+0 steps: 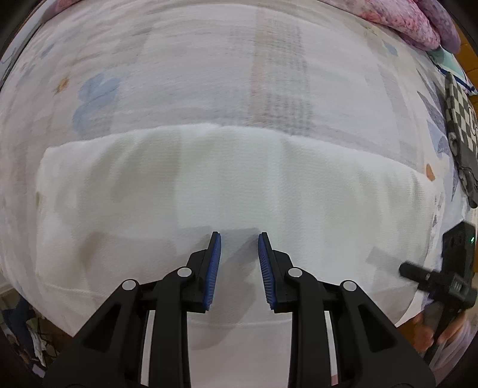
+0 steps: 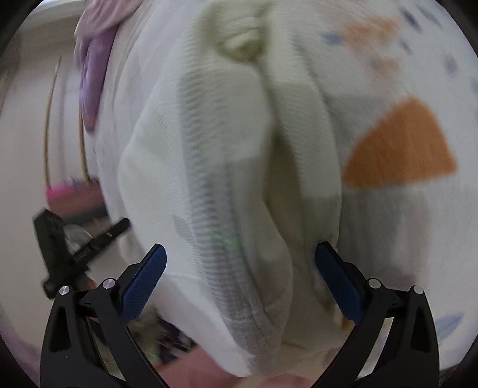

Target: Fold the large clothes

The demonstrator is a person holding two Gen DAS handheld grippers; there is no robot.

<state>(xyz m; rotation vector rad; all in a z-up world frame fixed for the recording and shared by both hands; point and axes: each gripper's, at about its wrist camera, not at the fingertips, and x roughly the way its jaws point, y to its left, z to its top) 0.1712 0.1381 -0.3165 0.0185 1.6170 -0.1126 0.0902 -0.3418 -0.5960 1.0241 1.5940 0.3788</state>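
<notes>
Left wrist view: I am looking down on my left gripper [image 1: 239, 238] over a white garment [image 1: 233, 194] that is lying flat on a patterned bedsheet [image 1: 209, 74]. Only here am I seeing the garment's whole spread, a checkered item [image 1: 460, 119] at the right edge, and pink-purple bedding [image 1: 403, 21] at the top right.

Right wrist view: I am seeing the white garment [image 2: 239, 179] close up and bunching into folds, with an orange patch of the bedsheet [image 2: 400, 146] beside it. Only here are the ridges showing; the picture is blurring.

Left jaws: I am holding them apart with a narrow gap, nothing between the blue pads [image 1: 213, 265].

Right jaws: my right gripper [image 2: 239, 253] is standing wide apart, with the bunched cloth lying between the pads [image 2: 143, 286]; whether they are touching it I cannot tell.

Garment axis: in the left view it is stretching side to side, its far folded edge running across the frame. In the right view the folds are running away from me.

Other gripper: my right gripper [image 1: 442, 274] is showing at the garment's right end in the left view; my left gripper [image 2: 77, 247] is showing at far left in the right view.
</notes>
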